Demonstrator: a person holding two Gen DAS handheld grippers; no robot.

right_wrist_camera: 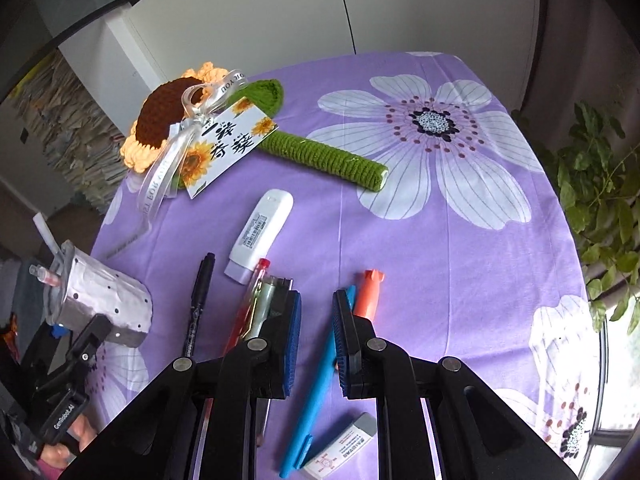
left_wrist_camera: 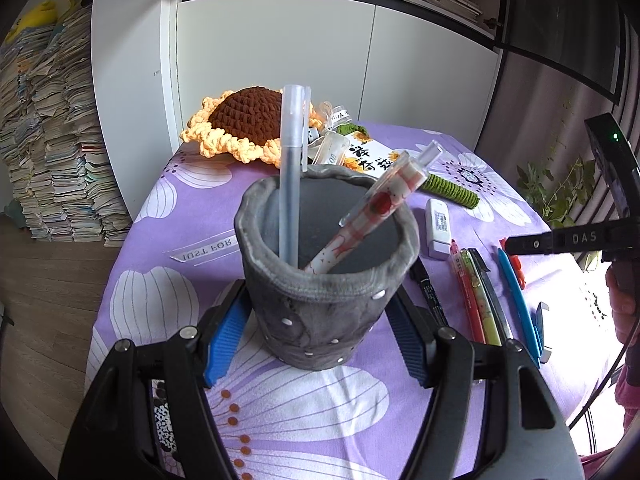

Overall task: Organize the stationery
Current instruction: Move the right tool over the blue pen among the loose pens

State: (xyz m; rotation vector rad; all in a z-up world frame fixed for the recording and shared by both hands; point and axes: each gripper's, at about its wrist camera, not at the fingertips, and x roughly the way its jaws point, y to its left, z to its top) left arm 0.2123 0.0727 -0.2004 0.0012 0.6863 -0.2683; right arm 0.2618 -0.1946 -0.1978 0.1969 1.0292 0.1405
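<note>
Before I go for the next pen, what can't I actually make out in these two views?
- Pen holder inside: in the left wrist view its rim hides the lower ends of both pens.
- Blue pen: in the right wrist view the right hand-held gripper covers part of its barrel.
- Pens beside the black marker: the same gripper's finger hides their lower halves.
- Eraser label: too small to read.

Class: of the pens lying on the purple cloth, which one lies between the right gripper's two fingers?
The blue pen. It runs up between the right gripper fingers, while the black marker and the red pen lie off to their left.
</note>
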